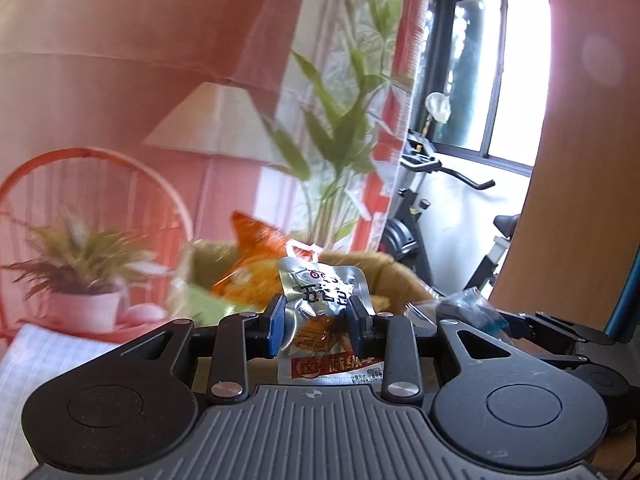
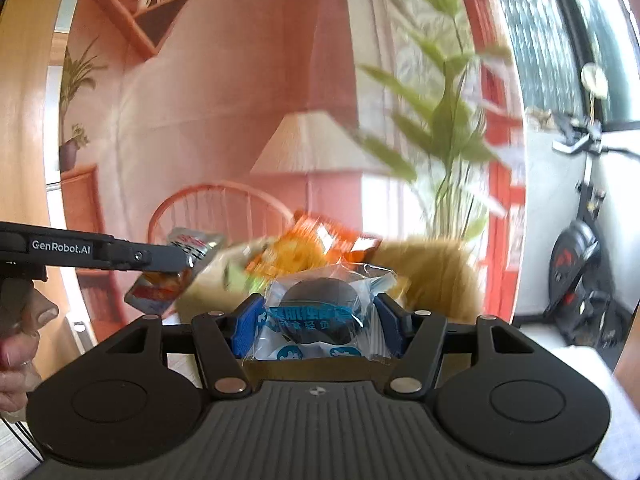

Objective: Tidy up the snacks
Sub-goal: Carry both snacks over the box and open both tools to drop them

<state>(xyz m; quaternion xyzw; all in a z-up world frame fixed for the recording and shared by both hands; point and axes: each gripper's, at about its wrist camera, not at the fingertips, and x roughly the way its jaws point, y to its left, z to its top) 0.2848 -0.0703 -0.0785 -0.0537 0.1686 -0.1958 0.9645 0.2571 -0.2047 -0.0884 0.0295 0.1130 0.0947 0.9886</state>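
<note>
Grippers both loaded, basket behind them

Backdrop point(image 2: 224, 92) is a printed pink room scene: lamp, round chair, shelf, potted plants. It fills the upper and left part of both views. Exercise bike point(image 1: 424, 216) stands at right of the left wrist view, under a window point(image 1: 496, 64). Wood panel edge runs down the far right there and down the far left of the right wrist view.

Tan basket point(image 2: 436, 272) sits mid-frame, just beyond the fingertips in both views. Orange snack bag point(image 2: 316, 248) sticks up out of it; something green lies beside that bag, too blurred to identify.

Left gripper point(image 1: 318, 316): jaws narrow, blue pads pinching a silver snack pouch point(image 1: 320, 300) held upright, its red label strip at the lower end. In the right wrist view the same gripper comes in from the left edge with the pouch tilted, and a hand point(image 2: 20, 328) shows at the lower left.

Right gripper point(image 2: 316, 320): jaws about mid-width, clamped on a clear blue-printed packet point(image 2: 316, 312) with a dark round item inside. Packet sits centre frame, in front of the basket.
</note>
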